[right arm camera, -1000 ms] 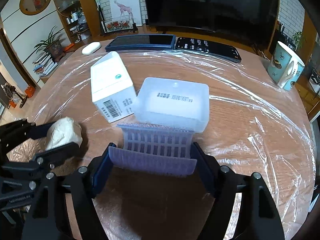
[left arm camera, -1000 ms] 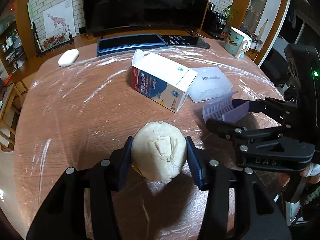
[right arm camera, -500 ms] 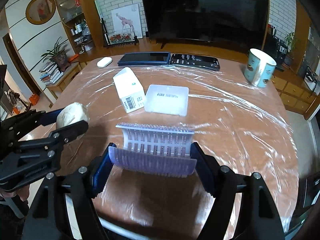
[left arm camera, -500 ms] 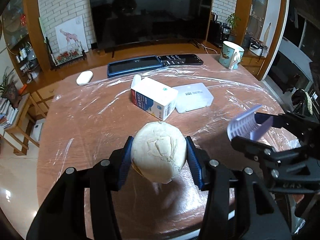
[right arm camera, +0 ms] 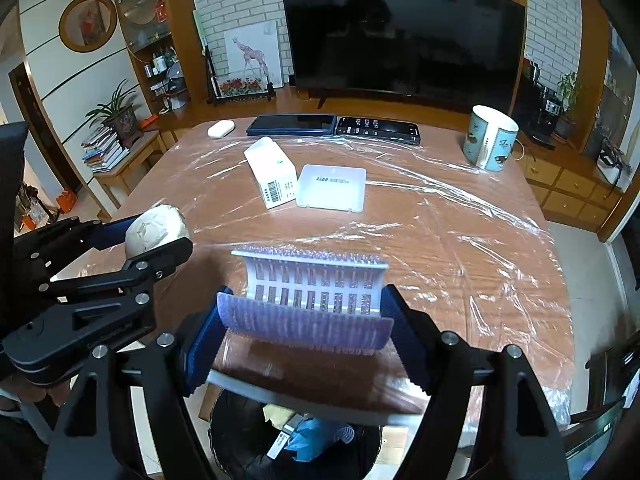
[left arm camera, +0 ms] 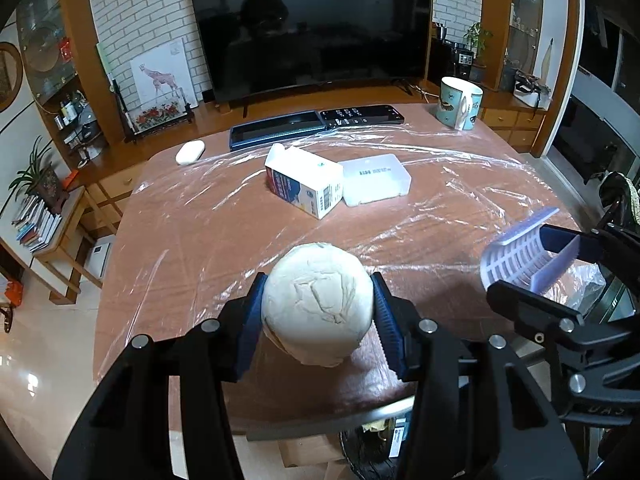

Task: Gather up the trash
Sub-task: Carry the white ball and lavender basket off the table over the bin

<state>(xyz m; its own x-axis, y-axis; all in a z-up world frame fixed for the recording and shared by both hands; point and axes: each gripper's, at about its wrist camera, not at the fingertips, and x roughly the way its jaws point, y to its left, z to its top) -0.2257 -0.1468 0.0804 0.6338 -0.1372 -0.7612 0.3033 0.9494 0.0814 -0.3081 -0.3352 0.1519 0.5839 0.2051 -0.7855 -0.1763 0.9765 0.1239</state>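
Note:
My left gripper point(left arm camera: 318, 312) is shut on a crumpled white paper ball point(left arm camera: 316, 300), held above the near table edge; the ball also shows in the right wrist view point(right arm camera: 156, 228). My right gripper point(right arm camera: 306, 328) is shut on a ribbed lilac plastic tray insert point(right arm camera: 316, 296), bent between the pads; it also shows in the left wrist view point(left arm camera: 516, 256). A black trash bin point(right arm camera: 296, 436) with trash inside stands on the floor below the table edge, under the right gripper. A white and blue carton point(left arm camera: 304, 182) and a clear plastic lid point(left arm camera: 376, 178) lie mid-table.
The wooden table point(left arm camera: 200, 240) is covered in plastic film. At its far side lie a tablet point(left arm camera: 276, 128), a remote point(left arm camera: 360, 114), a white case point(left arm camera: 190, 152) and a mug point(left arm camera: 460, 102). A TV stands behind. A low shelf with books is at left.
Both grippers have pulled back and up from the table middle to its near edge, still holding the ball and the insert. The bin has come into view below.

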